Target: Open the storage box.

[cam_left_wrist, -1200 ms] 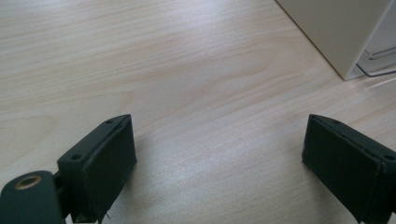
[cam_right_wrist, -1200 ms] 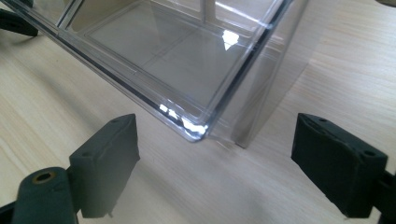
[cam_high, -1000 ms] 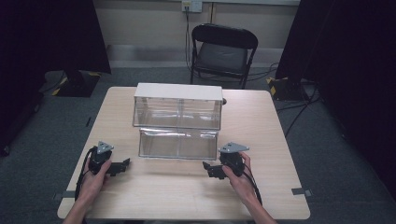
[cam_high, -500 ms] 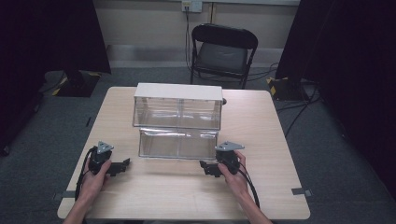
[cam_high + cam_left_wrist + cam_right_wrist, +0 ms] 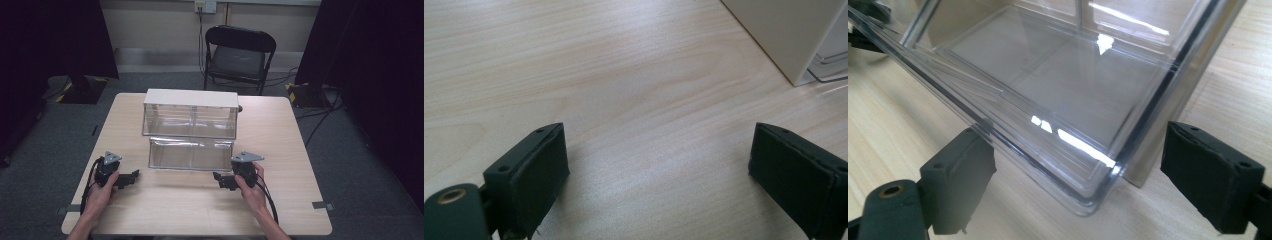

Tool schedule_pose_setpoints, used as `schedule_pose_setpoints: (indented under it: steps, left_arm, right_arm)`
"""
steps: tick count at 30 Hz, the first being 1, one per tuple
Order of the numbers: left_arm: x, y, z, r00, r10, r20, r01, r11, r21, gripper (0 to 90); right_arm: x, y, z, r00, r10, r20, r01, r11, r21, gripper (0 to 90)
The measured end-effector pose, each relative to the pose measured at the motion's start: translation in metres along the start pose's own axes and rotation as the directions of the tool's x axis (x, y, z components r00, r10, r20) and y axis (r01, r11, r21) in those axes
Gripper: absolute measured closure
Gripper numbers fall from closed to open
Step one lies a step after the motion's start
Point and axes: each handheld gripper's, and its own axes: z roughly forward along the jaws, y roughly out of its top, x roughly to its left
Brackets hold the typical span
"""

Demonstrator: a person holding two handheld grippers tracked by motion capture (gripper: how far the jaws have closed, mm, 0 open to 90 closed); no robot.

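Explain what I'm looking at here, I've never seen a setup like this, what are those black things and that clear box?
A person sits at a wooden table, holding a hand-operated claw in each hand. The high view looks down from above: left claw, right claw. The other two pictures come from cameras riding on each claw, looking along its black jaws. On the table stands a white-topped cabinet with a clear plastic drawer pulled out in front. Both claws are open and hold nothing; the right claw's jaws sit either side of the drawer's corner.

High view: above near edge, looking forward-down over whole table (image 5: 200,210). Both gripper views sit low, close. Right one faces clear drawer (image 5: 1058,95); left probably shares its cabinet's corner (image 5: 794,40).
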Motion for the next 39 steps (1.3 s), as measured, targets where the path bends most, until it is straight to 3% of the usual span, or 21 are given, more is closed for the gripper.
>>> schedule_pose_setpoints:
  steps: [13,34,38,39]
  left_arm:
    - [0.0001,0.0000,0.0000,1.0000,0.001,0.000,-0.001,1.0000,0.001,8.4]
    - [-0.0001,0.0000,0.0000,1.0000,-0.001,0.000,0.001,1.0000,-0.001,8.4]
    - [0.0001,0.0000,0.0000,1.0000,0.001,0.001,-0.001,1.0000,0.000,8.4]
    - [0.0001,0.0000,0.0000,1.0000,0.001,0.001,-0.001,1.0000,0.001,8.4]
  right_arm:
    - [0.0018,0.0030,-0.0047,0.9997,-0.008,-0.021,0.008,1.000,-0.001,13.6]
    - [0.0049,0.0025,-0.0079,0.9997,-0.016,0.018,0.016,1.000,-0.002,14.0]
    - [0.0047,0.0023,-0.0080,0.9998,-0.010,0.015,0.010,1.000,-0.001,14.1]
    - [0.0041,0.0023,-0.0089,1.0000,-0.007,-0.006,0.007,1.000,-0.005,13.9]
